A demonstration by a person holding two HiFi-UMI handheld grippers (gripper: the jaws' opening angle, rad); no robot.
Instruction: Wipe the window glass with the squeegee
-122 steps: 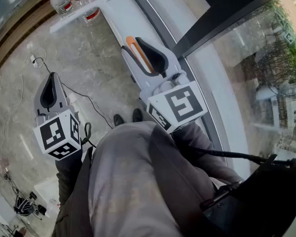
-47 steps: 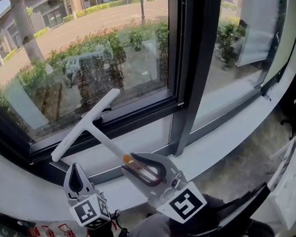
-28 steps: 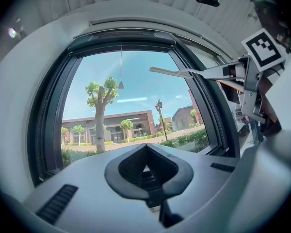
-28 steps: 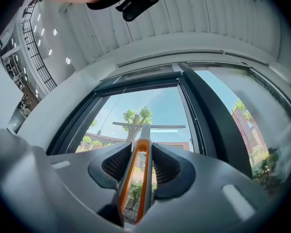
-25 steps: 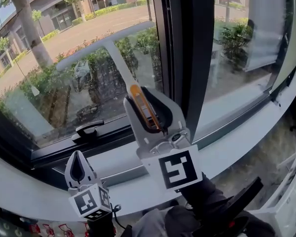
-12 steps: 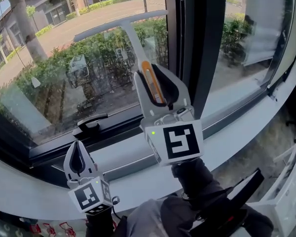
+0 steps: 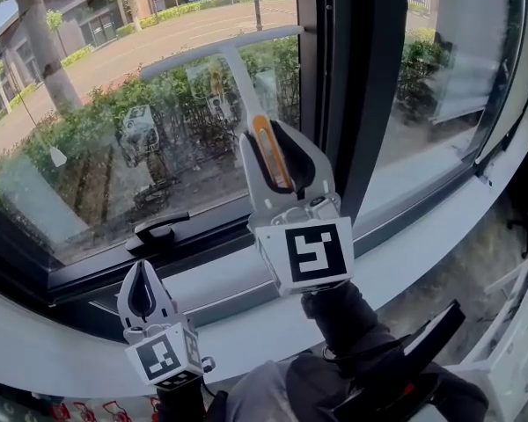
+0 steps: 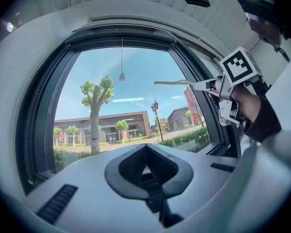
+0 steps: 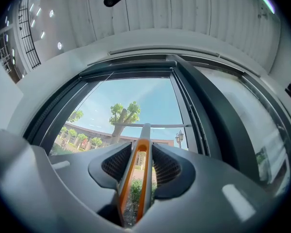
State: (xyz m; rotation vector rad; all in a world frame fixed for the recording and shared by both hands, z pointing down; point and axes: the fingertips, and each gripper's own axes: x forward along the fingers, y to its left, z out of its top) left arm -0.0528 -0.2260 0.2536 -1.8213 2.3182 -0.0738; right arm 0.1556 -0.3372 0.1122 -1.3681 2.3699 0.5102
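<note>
The right gripper (image 7: 273,148), at the centre of the head view, has its jaws closed on the orange grip of the squeegee (image 7: 237,76). In the right gripper view the same gripper (image 9: 139,155) shows both pads pressed against the sides of that squeegee (image 9: 136,178) handle. The handle's long axis runs from the jaws up the frame, leaning slightly left. At its top end the white blade lies crosswise, forming a T, with its left end a little lower than its right. The blade sits high against the window glass (image 7: 88,156), toward the upper middle of the frame. Whether it touches the pane cannot be told.

Right of the blade stands the dark window frame (image 7: 356,86). A black window handle (image 7: 157,229) sits on the lower rail, left of centre. Below it runs the white sill (image 7: 238,281).

The left gripper (image 7: 143,294) is at the lower left, in front of the sill. In the left gripper view, that gripper (image 8: 146,165) has its jaw tips together with nothing held.
</note>
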